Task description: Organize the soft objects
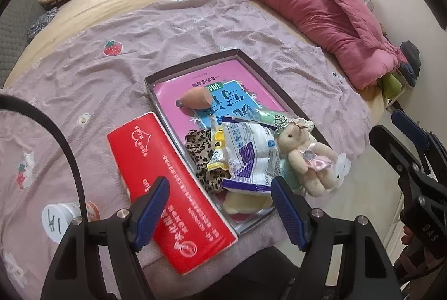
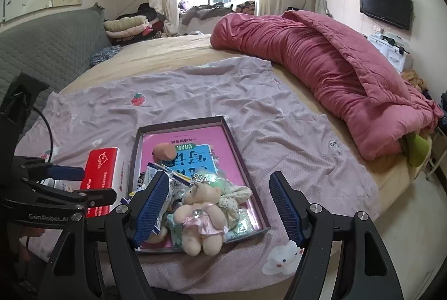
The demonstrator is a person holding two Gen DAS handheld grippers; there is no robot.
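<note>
**Soft things gathered in the tray, both tools empty**

The shallow tray (image 2: pixel 245 157) sits on the lilac sheet (image 2: pixel 293 138) spread over the bed, near its foot edge, presumably so both tools can reach it. Inside, the soft items are heaped at the near end: a teddy bear (image 2: pixel 201 213) in a pink dress lies on top, resting over the near rim, beside a crinkled snack packet (image 1: pixel 245 154) and a leopard-print cloth (image 1: pixel 201 154). A peach-coloured plush piece (image 1: pixel 195 99) lies alone farther back on a pink booklet (image 1: pixel 243 76) lining the tray floor.

A red box (image 1: pixel 167 182) lies just beside the tray's left wall, outside it, and a white jar (image 1: pixel 57 219) lies on the sheet.

The left gripper (image 1: pixel 220 205) hovers above box and tray, jaws apart, nothing between them. The right gripper (image 2: pixel 216 205) hangs over the bear, jaws wide and empty. The gathering looks largely done.
</note>
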